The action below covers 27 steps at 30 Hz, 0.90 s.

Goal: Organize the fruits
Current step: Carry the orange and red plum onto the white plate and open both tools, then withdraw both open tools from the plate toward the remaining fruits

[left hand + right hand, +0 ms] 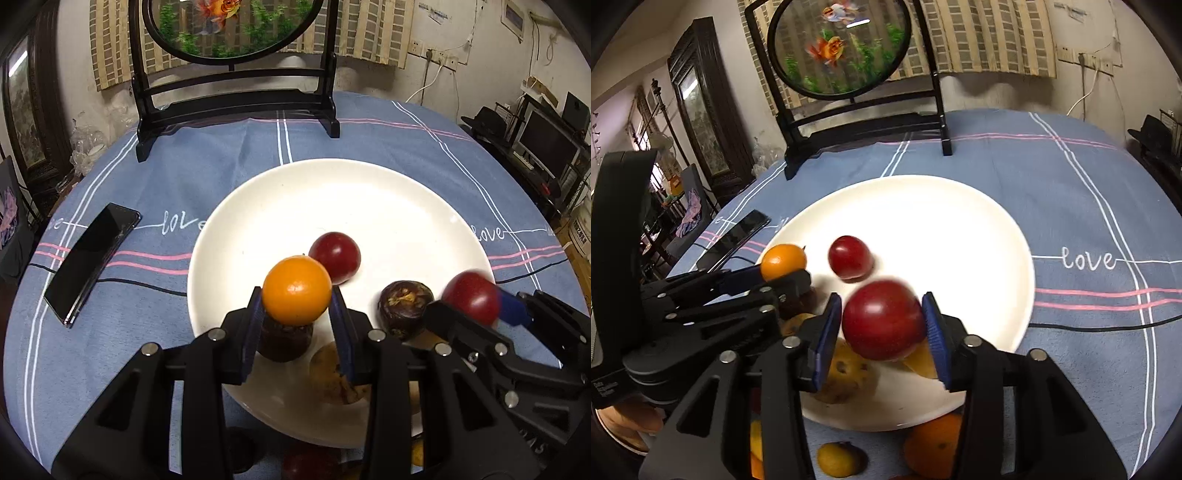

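Blue pads of the left gripper clamp the orange fruit over the white plate at 6 o'clock. Lower before releasing. Right gripper brackets a red plum; contact cannot be told.

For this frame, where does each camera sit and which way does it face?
Left wrist: on the left gripper, looking forward and down onto the white plate; its fingers clamp the orange fruit; the right gripper enters at right.
Right wrist: on the right gripper, same direction; a red fruit sits between its fingers.
Shared: plate, both grippers, phone, fish screen.
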### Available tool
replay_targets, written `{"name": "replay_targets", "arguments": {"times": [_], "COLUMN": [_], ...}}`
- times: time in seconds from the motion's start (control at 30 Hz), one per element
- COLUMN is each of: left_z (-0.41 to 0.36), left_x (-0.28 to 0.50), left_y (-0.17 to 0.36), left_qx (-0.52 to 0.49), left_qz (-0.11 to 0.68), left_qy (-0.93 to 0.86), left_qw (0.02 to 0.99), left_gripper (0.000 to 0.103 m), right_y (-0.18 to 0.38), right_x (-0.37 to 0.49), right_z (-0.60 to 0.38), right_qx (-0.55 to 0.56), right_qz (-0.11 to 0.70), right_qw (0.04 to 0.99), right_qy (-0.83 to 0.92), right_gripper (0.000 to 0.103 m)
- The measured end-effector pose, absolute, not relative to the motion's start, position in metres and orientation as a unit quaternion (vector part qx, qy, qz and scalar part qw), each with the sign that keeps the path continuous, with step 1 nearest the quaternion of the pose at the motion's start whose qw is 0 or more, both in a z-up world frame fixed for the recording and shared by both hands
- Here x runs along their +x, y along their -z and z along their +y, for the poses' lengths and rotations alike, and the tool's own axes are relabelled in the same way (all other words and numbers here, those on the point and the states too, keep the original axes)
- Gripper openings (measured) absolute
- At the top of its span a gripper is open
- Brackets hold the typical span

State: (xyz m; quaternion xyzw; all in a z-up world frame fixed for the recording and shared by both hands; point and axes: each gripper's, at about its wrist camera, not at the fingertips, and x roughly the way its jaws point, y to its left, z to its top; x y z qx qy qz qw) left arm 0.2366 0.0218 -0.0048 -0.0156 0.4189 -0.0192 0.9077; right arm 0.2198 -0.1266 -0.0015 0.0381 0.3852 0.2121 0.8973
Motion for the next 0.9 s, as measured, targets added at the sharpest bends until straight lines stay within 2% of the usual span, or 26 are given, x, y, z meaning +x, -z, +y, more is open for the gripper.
{"name": "replay_targets", "arguments": {"times": [0.03, 0.07, 0.1, 0.13, 0.27, 0.9], "left_z": [0.021, 0.021, 0.02, 0.02, 0.02, 0.024], "left_x": [0.236, 0.236, 0.234, 0.233, 0.225, 0.22], "left_y": [0.006, 0.007, 0.007, 0.006, -0.001, 0.001], "left_qx": [-0.016, -0.016, -0.013, -0.01, 0.01, -0.007], "left_qz": [0.419, 0.419, 0.415, 0.41, 0.38, 0.393], "left_qy": [0.025, 0.029, 0.028, 0.024, 0.003, 0.012], "left_qw": [0.908, 0.908, 0.909, 0.912, 0.925, 0.919], "left_gripper": [0.037, 0.04, 0.049, 0.052, 0.061, 0.069], "right_y": [0.001, -0.001, -0.003, -0.007, -0.008, -0.01], "right_x": [0.219, 0.216, 0.215, 0.211, 0.208, 0.202], "right_z": [-0.128, -0.13, -0.13, -0.13, -0.131, -0.132], "right_qx": [0.04, 0.043, 0.042, 0.037, 0.036, 0.032], "right_qz": [0.385, 0.377, 0.371, 0.363, 0.357, 0.355], "right_qw": [0.897, 0.9, 0.903, 0.908, 0.91, 0.91], "right_qy": [-0.215, -0.213, -0.21, -0.207, -0.209, -0.212], "right_gripper": [0.056, 0.059, 0.06, 0.061, 0.065, 0.069]}}
